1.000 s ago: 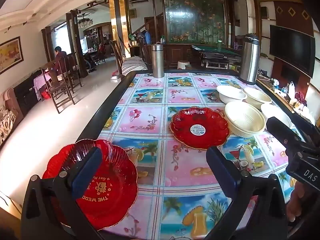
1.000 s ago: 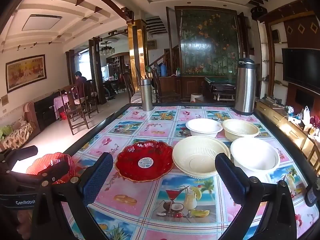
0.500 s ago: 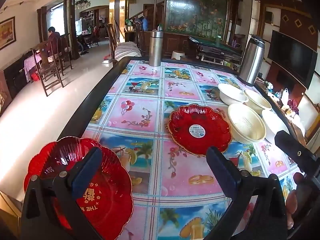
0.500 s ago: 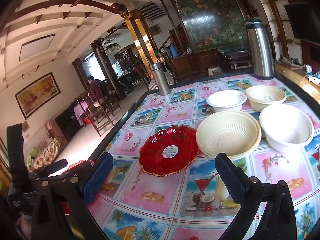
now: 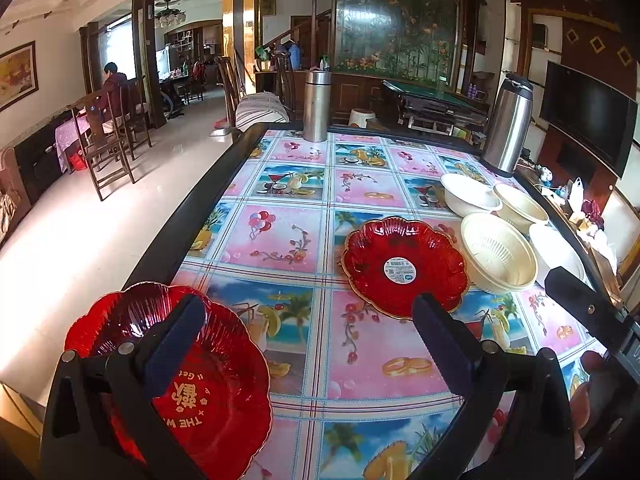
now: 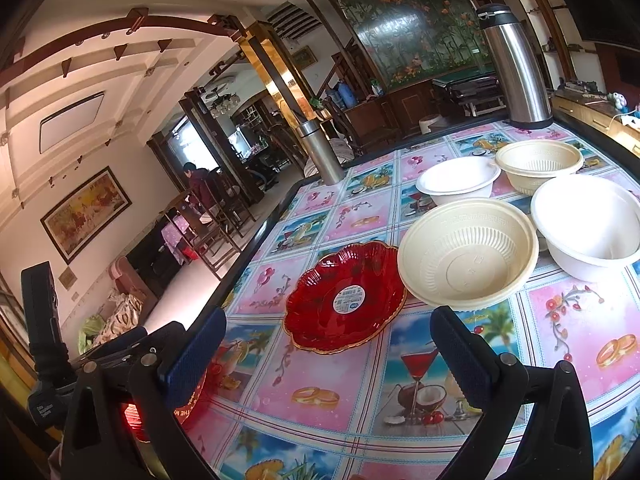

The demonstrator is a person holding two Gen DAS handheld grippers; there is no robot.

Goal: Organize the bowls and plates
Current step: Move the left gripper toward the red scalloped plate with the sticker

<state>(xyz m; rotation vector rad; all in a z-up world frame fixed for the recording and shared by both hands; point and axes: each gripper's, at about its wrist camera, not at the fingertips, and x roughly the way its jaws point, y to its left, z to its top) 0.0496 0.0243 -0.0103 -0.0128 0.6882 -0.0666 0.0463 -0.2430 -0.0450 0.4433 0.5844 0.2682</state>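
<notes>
A red scalloped plate with a white sticker (image 5: 404,268) lies mid-table, also in the right wrist view (image 6: 344,298). A second red plate with gold lettering (image 5: 208,384) lies at the near left corner, under my left gripper's left finger. Right of the first plate stand a ribbed cream bowl (image 6: 466,254), a white bowl (image 6: 588,222), another white bowl (image 6: 456,180) and a cream bowl (image 6: 538,164). My left gripper (image 5: 308,344) is open and empty above the table. My right gripper (image 6: 328,352) is open and empty, near the stickered plate.
A tall steel thermos (image 5: 508,124) stands at the far right of the table and a smaller steel flask (image 5: 316,106) at the far edge. The table's dark rim (image 5: 180,224) runs along the left, with floor and chairs beyond.
Both grippers have moved forward and lower over the table. The right view has tilted and come closer to the stickered plate and bowls. Both stay open.
</notes>
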